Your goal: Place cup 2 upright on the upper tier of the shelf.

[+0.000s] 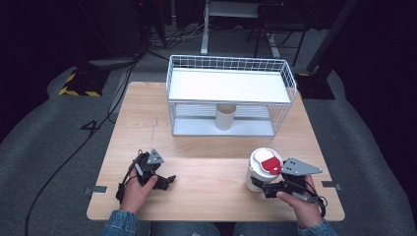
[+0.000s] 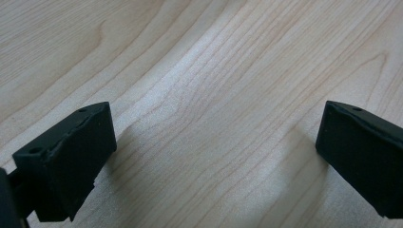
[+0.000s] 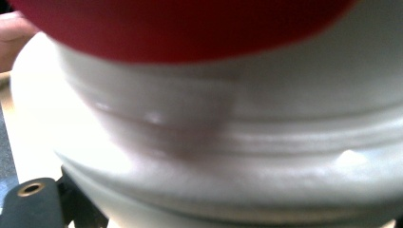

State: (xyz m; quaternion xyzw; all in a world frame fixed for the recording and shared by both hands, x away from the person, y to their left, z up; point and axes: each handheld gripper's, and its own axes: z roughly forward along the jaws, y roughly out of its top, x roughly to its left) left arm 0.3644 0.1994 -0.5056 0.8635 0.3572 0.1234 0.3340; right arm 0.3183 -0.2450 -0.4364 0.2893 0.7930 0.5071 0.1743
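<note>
A white cup (image 1: 255, 173) with a white and red lid (image 1: 266, 161) stands near the table's front right. My right gripper (image 1: 261, 187) is shut on its lower side, held by a hand. In the right gripper view the cup (image 3: 237, 137) is blurred and very close, its red lid part (image 3: 180, 28) at the top, and one black finger (image 3: 31, 205) shows at the bottom left. My left gripper (image 1: 166, 181) rests at the front left, held by the other hand. It is open (image 2: 216, 156), with only bare wood between its jaws.
A white wire rack (image 1: 173, 98) with a flat white shelf (image 1: 226, 86) stands at the back of the wooden table (image 1: 211, 157). A beige cup (image 1: 225, 117) stands upright under the shelf. Dark floor with cables surrounds the table.
</note>
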